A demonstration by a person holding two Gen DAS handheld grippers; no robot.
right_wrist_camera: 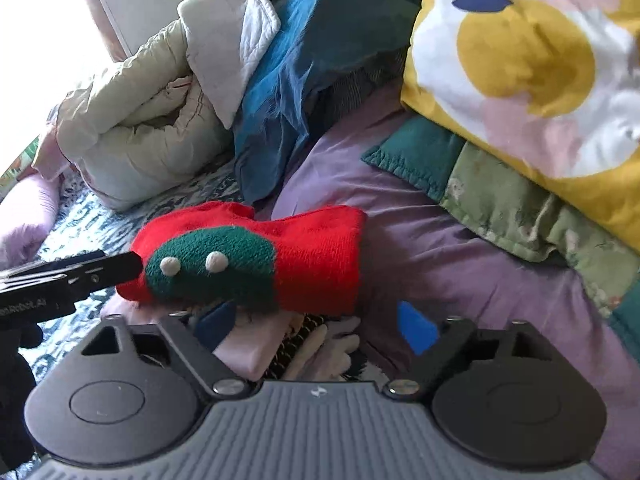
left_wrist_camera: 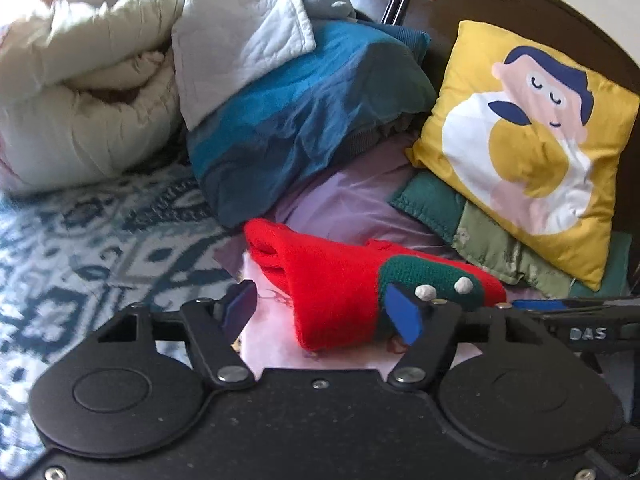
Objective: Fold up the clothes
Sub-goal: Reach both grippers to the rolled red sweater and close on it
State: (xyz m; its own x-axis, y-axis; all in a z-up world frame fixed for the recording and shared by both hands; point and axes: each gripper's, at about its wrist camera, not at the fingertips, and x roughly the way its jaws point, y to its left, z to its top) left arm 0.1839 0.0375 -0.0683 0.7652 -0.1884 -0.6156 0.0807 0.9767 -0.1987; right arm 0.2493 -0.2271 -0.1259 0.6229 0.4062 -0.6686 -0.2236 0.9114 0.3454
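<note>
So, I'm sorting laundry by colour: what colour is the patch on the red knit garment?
Dark green patch, with two white bobbles; right wrist view shows it best.

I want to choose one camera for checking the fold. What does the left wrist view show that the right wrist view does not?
Only the left wrist view: the dark headboard and the whole yellow cushion.

Only the right wrist view: a striped garment under the red knit, and the left claw from its side.

Both: the red knit garment with its green patch, the teal bedding, and the cream quilt.
</note>
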